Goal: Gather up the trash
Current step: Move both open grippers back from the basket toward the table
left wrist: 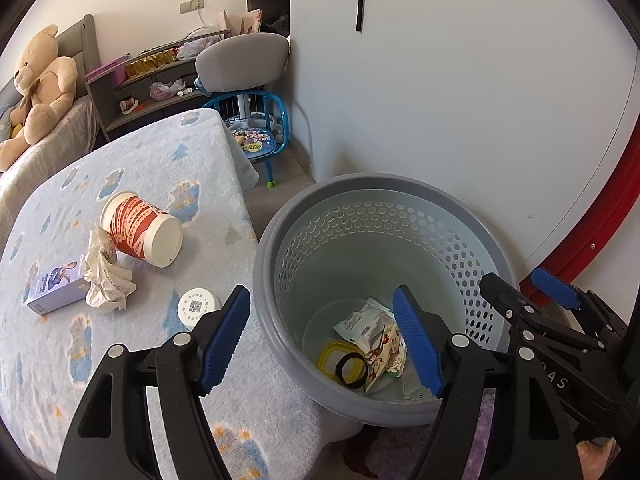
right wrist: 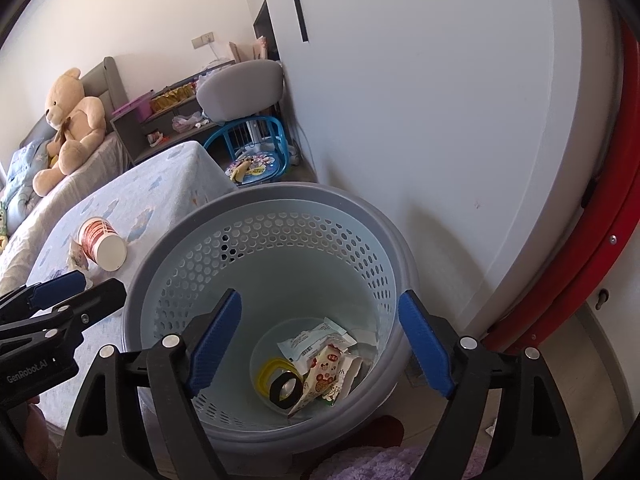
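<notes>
Surface: a low table covered with a fleecy pale-blue cloth (left wrist: 132, 168) printed with blue and orange motifs. On it are found: a red-and-white paper cup (left wrist: 140, 229) lying on its side, base toward the camera; a crumpled tissue (left wrist: 105, 276) touching the cup's side; a small lilac carton (left wrist: 54, 285) with a cartoon rabbit, just beside the tissue; a round white lid (left wrist: 199, 307) bearing a QR code, near the table edge closest to the bin.

Bin: a grey wastebasket (right wrist: 224, 216) with a perforated pale inner wall, placed on the floor against the table edge and near a white wall (left wrist: 460, 80). At its bottom are seen a white wrapper (right wrist: 316, 340), a cartoon-printed snack packet (right wrist: 324, 376), a yellow ring (right wrist: 269, 372) and a black ring (right wrist: 285, 389), all touching or overlapping.

Grippers: the left gripper (left wrist: 320, 340) is held with jaws spread wide and nothing between them, one finger over the table edge, the other over the bin opening. The right gripper (right wrist: 320, 344) is likewise released and unloaded, directly above the bin.

Room: a teddy bear (left wrist: 38, 92) is seated on a bed at the far left; a grey shelf unit (left wrist: 152, 84) with bags and boxes, a grey padded chair (left wrist: 240, 60) and a blue child's chair (left wrist: 256, 136) are ranged along the far wall. A red curved frame (right wrist: 592, 240) is seen at the right.
</notes>
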A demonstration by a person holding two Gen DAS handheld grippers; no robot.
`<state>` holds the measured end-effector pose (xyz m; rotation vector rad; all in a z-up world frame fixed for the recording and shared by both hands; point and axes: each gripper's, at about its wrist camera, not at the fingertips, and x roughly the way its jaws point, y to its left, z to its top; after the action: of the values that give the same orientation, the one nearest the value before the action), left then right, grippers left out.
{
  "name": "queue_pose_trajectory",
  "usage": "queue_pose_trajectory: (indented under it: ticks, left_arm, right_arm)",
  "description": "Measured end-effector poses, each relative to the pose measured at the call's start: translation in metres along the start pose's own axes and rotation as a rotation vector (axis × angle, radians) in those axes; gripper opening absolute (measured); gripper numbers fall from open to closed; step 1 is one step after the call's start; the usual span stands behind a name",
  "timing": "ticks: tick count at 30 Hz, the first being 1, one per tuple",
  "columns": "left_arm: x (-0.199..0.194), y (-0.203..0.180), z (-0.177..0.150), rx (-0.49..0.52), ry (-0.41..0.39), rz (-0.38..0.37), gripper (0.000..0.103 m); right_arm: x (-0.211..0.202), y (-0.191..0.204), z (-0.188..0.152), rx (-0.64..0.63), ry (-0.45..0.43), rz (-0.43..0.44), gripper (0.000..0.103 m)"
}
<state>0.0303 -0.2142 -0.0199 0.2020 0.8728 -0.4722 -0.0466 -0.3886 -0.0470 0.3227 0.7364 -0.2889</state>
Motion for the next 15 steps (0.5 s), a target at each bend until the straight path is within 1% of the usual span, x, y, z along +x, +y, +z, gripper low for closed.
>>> queue_pose_trajectory:
  ticks: [2, 4, 10, 15]
  left_arm:
    - [-0.006, 0.004, -0.003, 0.001, -0.007, 0.004, 0.071]
    - [-0.010, 0.010, -0.006, -0.008, -0.012, 0.004, 0.071]
    - [-0.025, 0.026, -0.016, -0.033, -0.036, 0.019, 0.071]
    - [-0.040, 0.041, -0.025, -0.052, -0.067, 0.029, 0.071]
  right_arm:
    - [-0.003, 0.001, -0.001, 0.001, -0.012, -0.010, 0.079]
    - [-0.005, 0.002, -0.001, 0.002, -0.020, -0.018, 0.082]
    - [-0.008, 0.006, -0.002, -0.011, -0.019, -0.028, 0.082]
    - [-0.017, 0.017, -0.009, -0.036, -0.034, -0.035, 0.082]
